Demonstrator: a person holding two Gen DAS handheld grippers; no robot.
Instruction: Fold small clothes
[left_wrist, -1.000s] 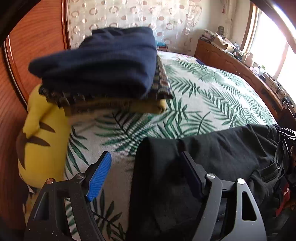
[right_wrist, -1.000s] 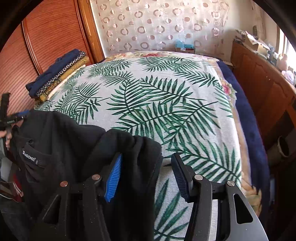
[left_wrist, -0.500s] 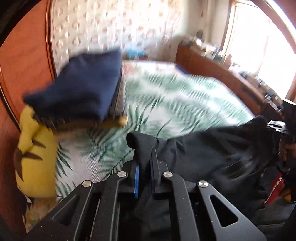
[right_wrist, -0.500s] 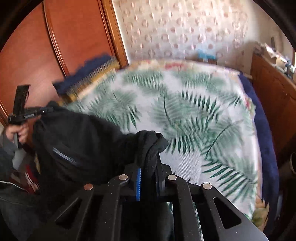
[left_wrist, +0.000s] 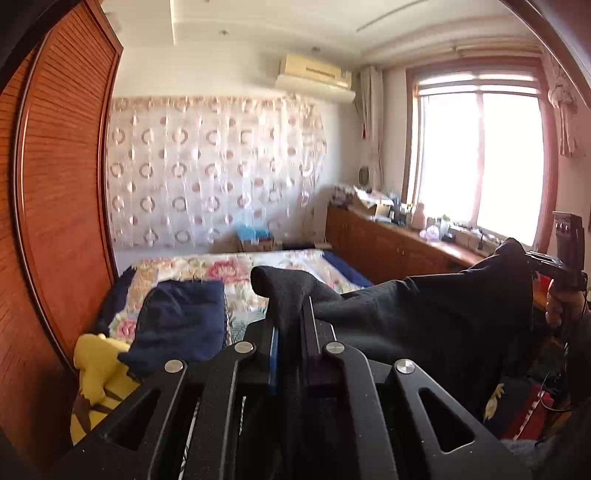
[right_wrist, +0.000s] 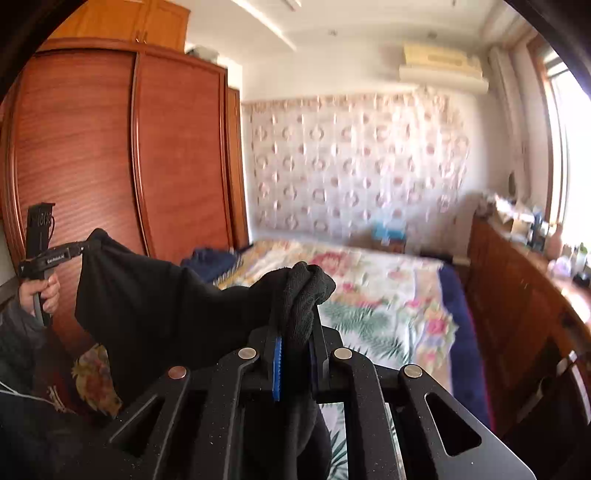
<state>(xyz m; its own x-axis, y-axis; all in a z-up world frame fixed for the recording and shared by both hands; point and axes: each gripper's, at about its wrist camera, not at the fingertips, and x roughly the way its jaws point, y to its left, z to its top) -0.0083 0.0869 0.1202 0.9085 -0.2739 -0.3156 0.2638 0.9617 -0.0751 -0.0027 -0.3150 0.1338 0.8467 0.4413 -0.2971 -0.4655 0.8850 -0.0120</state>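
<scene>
A black garment (left_wrist: 424, 317) hangs stretched in the air between my two grippers, above the bed. My left gripper (left_wrist: 291, 325) is shut on one bunched corner of it. My right gripper (right_wrist: 295, 321) is shut on the other corner; the garment (right_wrist: 155, 302) spreads leftward from it. In the left wrist view the right gripper (left_wrist: 554, 269) shows at the far right, held by a hand. In the right wrist view the left gripper (right_wrist: 51, 254) shows at the far left. The garment's lower part is hidden behind the gripper bodies.
The bed (right_wrist: 388, 295) with a floral and palm-leaf cover lies below. A stack of folded clothes topped by a navy one (left_wrist: 181, 321) sits at its left edge by a yellow plush toy (left_wrist: 96, 369). A wooden wardrobe (right_wrist: 110, 147) stands left, a low cabinet (left_wrist: 399, 243) right.
Both grippers closed on the black garment's corners, then lifted it off the bed and tilted up. The views now face the room's far wall instead of down at the bed.
</scene>
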